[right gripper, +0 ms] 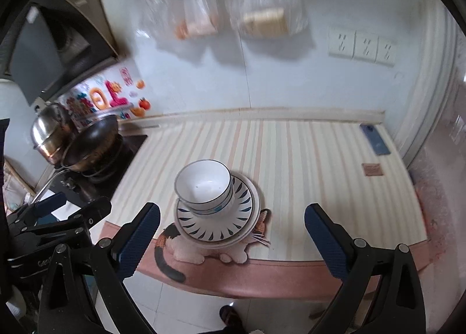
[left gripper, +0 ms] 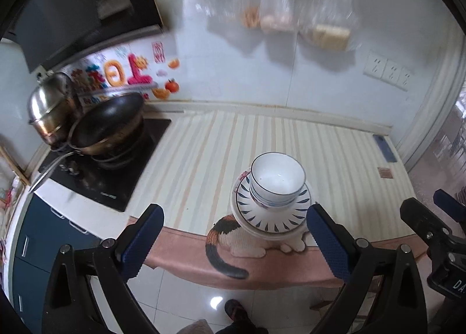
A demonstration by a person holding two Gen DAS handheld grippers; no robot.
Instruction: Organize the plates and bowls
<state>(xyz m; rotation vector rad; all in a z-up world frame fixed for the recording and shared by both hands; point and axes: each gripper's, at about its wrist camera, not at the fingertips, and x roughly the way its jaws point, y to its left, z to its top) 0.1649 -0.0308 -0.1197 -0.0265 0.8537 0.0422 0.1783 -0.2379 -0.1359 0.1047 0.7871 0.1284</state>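
White bowls (left gripper: 276, 181) with thin dark rims sit nested, mouths up, the lower one showing blue marks on its outer wall. They stand upright on a white plate (left gripper: 272, 217) ringed with dark blue leaf-shaped strokes, off its centre toward the wall. Under it lies at least one plain white plate (right gripper: 254, 219). The stack rests at the front edge of the striped table (left gripper: 204, 153).

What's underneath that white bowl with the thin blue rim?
The white blue-rimmed bowl sits nested in a second similar bowl, on a white plate with dark blue leaf marks, itself on another white plate. Below lies a cat-printed mat, its face mostly covered.
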